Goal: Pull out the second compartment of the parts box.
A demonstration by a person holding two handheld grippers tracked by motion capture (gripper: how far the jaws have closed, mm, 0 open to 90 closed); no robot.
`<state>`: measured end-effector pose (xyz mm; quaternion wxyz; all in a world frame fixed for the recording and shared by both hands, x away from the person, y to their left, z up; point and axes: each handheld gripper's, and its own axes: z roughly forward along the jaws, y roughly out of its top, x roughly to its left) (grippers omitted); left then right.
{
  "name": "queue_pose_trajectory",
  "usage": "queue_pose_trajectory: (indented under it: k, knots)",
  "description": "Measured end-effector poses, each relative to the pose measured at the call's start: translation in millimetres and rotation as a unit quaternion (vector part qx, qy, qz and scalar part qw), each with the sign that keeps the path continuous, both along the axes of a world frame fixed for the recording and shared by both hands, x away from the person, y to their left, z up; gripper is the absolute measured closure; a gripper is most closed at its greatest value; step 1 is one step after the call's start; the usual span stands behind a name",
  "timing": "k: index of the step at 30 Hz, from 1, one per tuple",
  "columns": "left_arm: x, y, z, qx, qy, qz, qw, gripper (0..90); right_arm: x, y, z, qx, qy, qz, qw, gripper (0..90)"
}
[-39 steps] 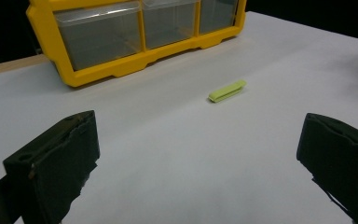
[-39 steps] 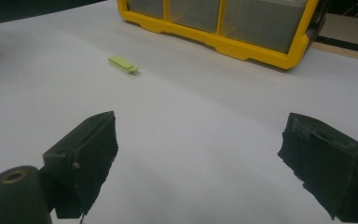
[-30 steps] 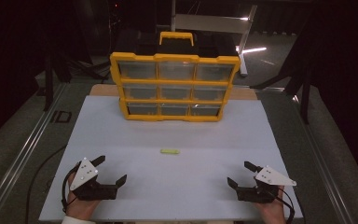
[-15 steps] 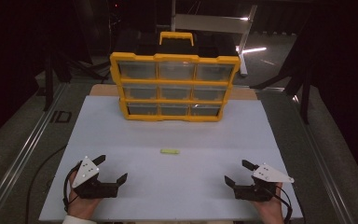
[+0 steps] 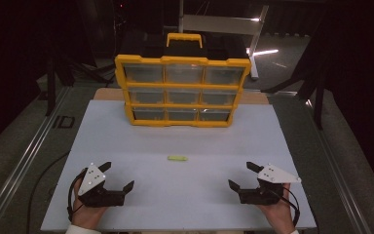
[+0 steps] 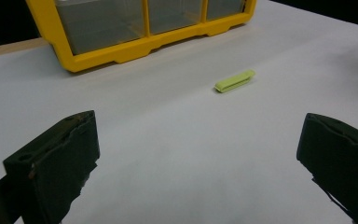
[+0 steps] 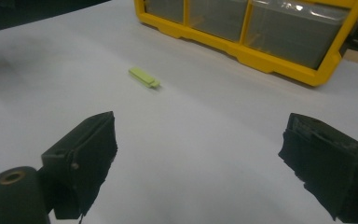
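Note:
A small lime-green flat piece (image 5: 177, 158) lies on the white board, midway between the two grippers and a little beyond them. My left gripper (image 5: 118, 175) rests near the front left of the board, open, with nothing between its jaws. My right gripper (image 5: 241, 175) mirrors it at the front right, also open and holding nothing. The left gripper view shows the green piece (image 6: 235, 80) ahead and right of my open left gripper (image 6: 198, 154). In the right gripper view the green piece (image 7: 144, 77) lies ahead and left of my open right gripper (image 7: 200, 158).
A yellow organizer (image 5: 182, 90) with three rows of clear drawers and a black-and-yellow handle stands at the far edge of the white board (image 5: 185, 214). Its lower drawers show as the organizer (image 6: 135, 28) and the organizer (image 7: 261, 28). Dark floor and metal rails flank the board.
The right gripper has edged slightly to the left. The left gripper, the green piece and the organizer have not moved.

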<state>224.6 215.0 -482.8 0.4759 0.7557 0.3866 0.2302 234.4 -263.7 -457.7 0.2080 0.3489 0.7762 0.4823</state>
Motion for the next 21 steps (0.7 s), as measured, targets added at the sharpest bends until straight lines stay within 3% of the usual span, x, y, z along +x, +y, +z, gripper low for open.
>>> queue_pose_trajectory:
  k: [6, 21]
  knots:
    - [-0.6, -0.3, -0.1, 0.003, 0.000, 0.000, 1.0000, 0.0, 10.3, 7.5, 4.8, 0.004, 0.010, 0.003, 0.9999, 9.8]
    - [-0.3, -3.0, -2.3, 0.004, 0.006, -0.001, 1.0000, 0.0, 23.7, 32.7, 16.8, -0.011, -0.006, 0.022, 0.9997, 9.7]
